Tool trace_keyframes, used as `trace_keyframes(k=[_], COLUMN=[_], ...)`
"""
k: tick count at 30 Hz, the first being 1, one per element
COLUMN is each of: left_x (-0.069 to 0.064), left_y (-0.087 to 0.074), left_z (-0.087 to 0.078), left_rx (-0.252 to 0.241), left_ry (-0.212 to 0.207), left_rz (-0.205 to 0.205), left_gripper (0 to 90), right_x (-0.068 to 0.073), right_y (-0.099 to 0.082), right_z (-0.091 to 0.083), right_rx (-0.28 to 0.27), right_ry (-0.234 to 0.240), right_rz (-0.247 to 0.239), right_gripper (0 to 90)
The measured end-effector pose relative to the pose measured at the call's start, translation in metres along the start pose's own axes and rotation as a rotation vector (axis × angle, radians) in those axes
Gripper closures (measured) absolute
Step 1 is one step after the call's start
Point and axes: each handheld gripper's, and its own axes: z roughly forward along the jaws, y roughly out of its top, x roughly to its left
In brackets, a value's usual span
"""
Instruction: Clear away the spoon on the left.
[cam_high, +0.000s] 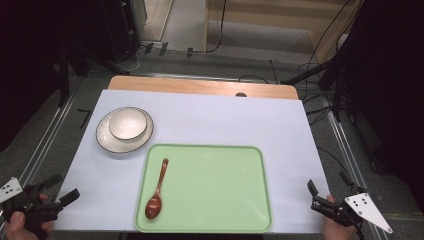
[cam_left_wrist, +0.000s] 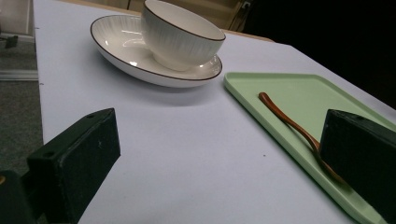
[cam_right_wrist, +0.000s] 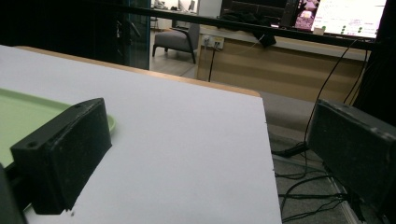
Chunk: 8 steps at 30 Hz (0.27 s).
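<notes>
— Where are my tongs sitting?

— I see the left tongs at the near left corner of the bench, held in a hand, jaws spread wide with nothing between them. The right tongs are at the near right corner, just off the white sheet's edge, jaws likewise spread and empty. Both are well apart from the tray.

— And the spoon?

— The brown wooden spoon lies flat in the green tray, in its left part, near the left rim. Its long axis runs roughly front to back on the bench, with a slight lean: the bowl end is toward me, close to the tray's near left corner, and the handle tip points away, tipped a little to the right.

— What does the left gripper view give you?

— Looking along my own jaws, I see the spoon running diagonally across the tray, handle tip farthest from the camera, the bowl end hidden behind my right-hand jaw.

— Anything else on the bench?

— A white bowl stands upright on a white plate with a dark rim, just beyond the tray's far left corner, beside it and not touching. In the right gripper view I see a corner of the tray behind one jaw.
</notes>
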Motion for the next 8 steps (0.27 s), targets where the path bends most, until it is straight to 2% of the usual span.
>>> trace_keyframes(k=[5, 6, 8], left_x=[-0.0042, -0.0043, -0.0039], left_y=[0.0013, 0.0004, -0.0005], left_z=[0.003, 0.0054, 0.0067], left_rx=[0.008, 0.017, 0.023], left_ry=[-0.008, -0.032, -0.032], left_rz=[0.008, 0.016, 0.018], left_gripper=[0.0, 0.0, 0.0], right_x=[-0.0005, -0.0004, -0.0007], right_y=[0.0, 0.0, 0.0], right_z=[-0.0001, -0.0003, -0.0005], right_rx=[-0.002, -0.002, -0.005], right_ry=[0.003, 0.004, 0.007], right_rz=[0.001, 0.002, 0.0], right_gripper=[0.0, 0.0, 0.0])
